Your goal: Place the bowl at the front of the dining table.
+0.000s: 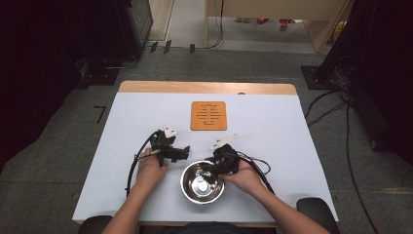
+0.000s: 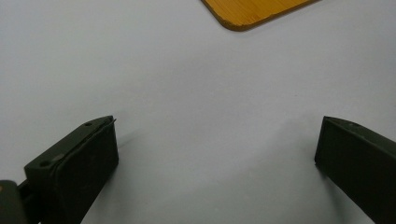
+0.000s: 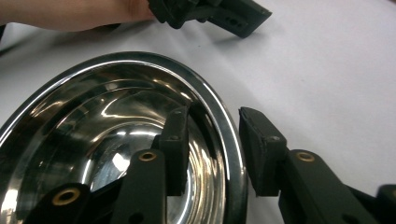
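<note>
A stainless steel bowl is sitting on the white table, near the edge closest to the person and between the two hands. The right gripper is reaching over the bowl's right rim. In the right gripper view, its two black jaws are straddling that rim, one jaw hanging inside the shiny bowl and the other standing outside over the table. A narrow gap is showing between the outer jaw and the rim, so the jaws are sitting around the rim rather than pressing on it; whether the inner jaw is touching the metal is hard to tell through the reflections. The person's right hand is holding this gripper from the right side of the bowl.

The left gripper is lying just beside the bowl's upper left edge, held by the left hand. In the left gripper view, its jaws are standing wide apart over bare table, with nothing between them.

An orange wooden trivet with slots cut in it is lying flat farther up the table, well apart from the bowl, and its rounded corner is showing ahead of the left gripper.
</note>
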Available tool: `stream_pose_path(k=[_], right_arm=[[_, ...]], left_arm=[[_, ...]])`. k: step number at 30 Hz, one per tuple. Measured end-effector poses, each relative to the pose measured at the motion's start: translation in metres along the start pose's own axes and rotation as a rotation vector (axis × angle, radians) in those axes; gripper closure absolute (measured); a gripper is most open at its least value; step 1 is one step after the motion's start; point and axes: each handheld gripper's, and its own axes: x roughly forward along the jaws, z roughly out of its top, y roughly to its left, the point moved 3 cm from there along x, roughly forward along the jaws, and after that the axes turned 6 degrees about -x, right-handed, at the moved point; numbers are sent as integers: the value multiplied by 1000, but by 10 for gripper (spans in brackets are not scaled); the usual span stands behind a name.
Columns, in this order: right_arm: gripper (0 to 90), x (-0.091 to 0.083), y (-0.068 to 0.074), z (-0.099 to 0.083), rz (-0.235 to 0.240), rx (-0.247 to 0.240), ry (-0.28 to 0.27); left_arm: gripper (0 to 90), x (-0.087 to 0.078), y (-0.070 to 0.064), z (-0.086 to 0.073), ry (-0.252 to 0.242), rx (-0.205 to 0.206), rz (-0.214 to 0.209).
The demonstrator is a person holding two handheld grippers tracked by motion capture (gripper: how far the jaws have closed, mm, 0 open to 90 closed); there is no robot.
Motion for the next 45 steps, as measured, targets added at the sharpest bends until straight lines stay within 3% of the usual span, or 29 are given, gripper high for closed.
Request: stream_pose_path(k=[7, 14, 28, 38, 45], right_arm=[[684, 2, 0, -1, 18, -7, 15], [738, 0, -3, -2, 60, 22, 40], [806, -9, 1, 1, 80, -7, 71], [833, -14, 2, 4, 159, 70, 54], [834, -15, 3, 4, 154, 62, 51]], left_arm=[[0, 0, 0, 0, 0, 0, 0], [0, 0, 0, 0, 0, 0, 0], [0, 0, 0, 0, 1, 0, 0], [0, 0, 0, 0, 1, 0, 0], [0, 0, 0, 0, 0, 0, 0]])
